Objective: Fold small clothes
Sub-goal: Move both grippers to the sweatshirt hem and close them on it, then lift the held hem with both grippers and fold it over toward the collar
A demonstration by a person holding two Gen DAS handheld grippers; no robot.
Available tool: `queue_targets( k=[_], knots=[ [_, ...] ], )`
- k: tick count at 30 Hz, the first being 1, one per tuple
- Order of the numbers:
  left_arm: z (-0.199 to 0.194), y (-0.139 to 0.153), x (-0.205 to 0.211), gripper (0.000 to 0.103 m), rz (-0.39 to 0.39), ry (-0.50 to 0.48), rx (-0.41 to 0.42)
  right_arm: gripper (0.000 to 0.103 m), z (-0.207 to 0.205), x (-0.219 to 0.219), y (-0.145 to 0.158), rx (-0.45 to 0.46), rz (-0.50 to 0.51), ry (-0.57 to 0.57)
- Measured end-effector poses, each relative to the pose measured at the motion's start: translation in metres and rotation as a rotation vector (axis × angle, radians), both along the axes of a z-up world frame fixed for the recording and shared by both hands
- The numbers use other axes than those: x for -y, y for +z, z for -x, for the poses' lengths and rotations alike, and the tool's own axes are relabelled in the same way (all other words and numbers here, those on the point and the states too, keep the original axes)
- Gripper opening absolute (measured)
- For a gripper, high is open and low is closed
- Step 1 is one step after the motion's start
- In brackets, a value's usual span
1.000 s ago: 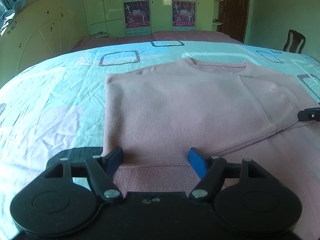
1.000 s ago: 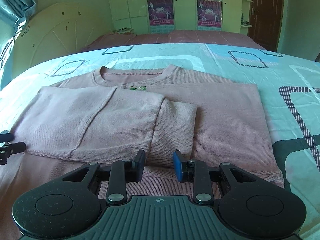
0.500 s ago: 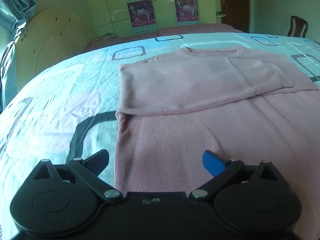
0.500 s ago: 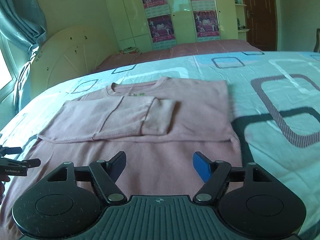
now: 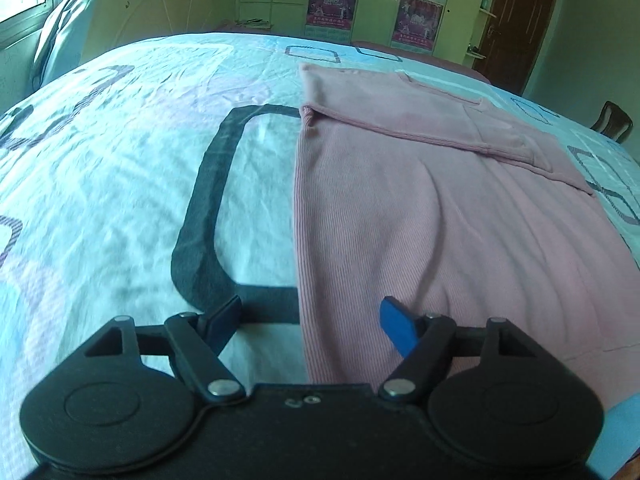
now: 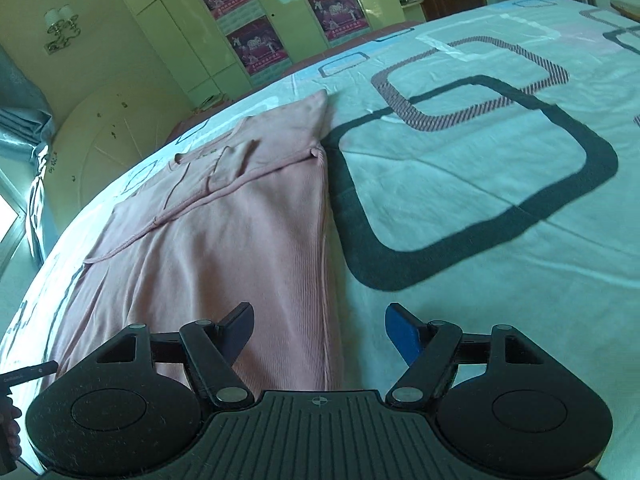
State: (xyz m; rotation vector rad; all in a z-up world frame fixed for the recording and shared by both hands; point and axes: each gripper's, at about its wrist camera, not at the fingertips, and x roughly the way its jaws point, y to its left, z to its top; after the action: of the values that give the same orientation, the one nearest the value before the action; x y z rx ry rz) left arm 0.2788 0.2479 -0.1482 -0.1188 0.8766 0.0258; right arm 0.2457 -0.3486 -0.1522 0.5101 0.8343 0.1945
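Left claw (image 5: 310,322), closing, and right claw (image 6: 320,326), apart, straddle the sweater's (image 5: 440,220) bottom-frame hem corners; pinch both layers evenly before lifting.

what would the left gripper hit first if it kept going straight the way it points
Most likely the left side edge of the pink sweater, which runs between the closing fingers of the left gripper, or the bedsheet beside it; depth is unclear.

Wardrobe posters (image 5: 418,20) with print too small to read, no other legible text

Pink sweater (image 5: 440,216) on patterned bedsheet (image 5: 120,168)
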Motion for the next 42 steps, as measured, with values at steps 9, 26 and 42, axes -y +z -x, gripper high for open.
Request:
queue_targets(
  k=[9, 26, 42],
  knots=[
    [0.036, -0.004, 0.01, 0.073, 0.13, -0.029, -0.011, 0.061, 0.038, 0.006, -0.016, -0.027, -0.145, 0.035],
    [0.027, -0.019, -0.006, 0.051, 0.394, -0.003, 0.005, 0.026, 0.033, 0.014, -0.039, -0.082, -0.481, 0.097],
    [0.042, -0.025, -0.026, 0.005, 0.416, 0.078, 0.048, 0.013, 0.052, 0.024, -0.029, 0.005, -0.376, 0.058]
  ],
)
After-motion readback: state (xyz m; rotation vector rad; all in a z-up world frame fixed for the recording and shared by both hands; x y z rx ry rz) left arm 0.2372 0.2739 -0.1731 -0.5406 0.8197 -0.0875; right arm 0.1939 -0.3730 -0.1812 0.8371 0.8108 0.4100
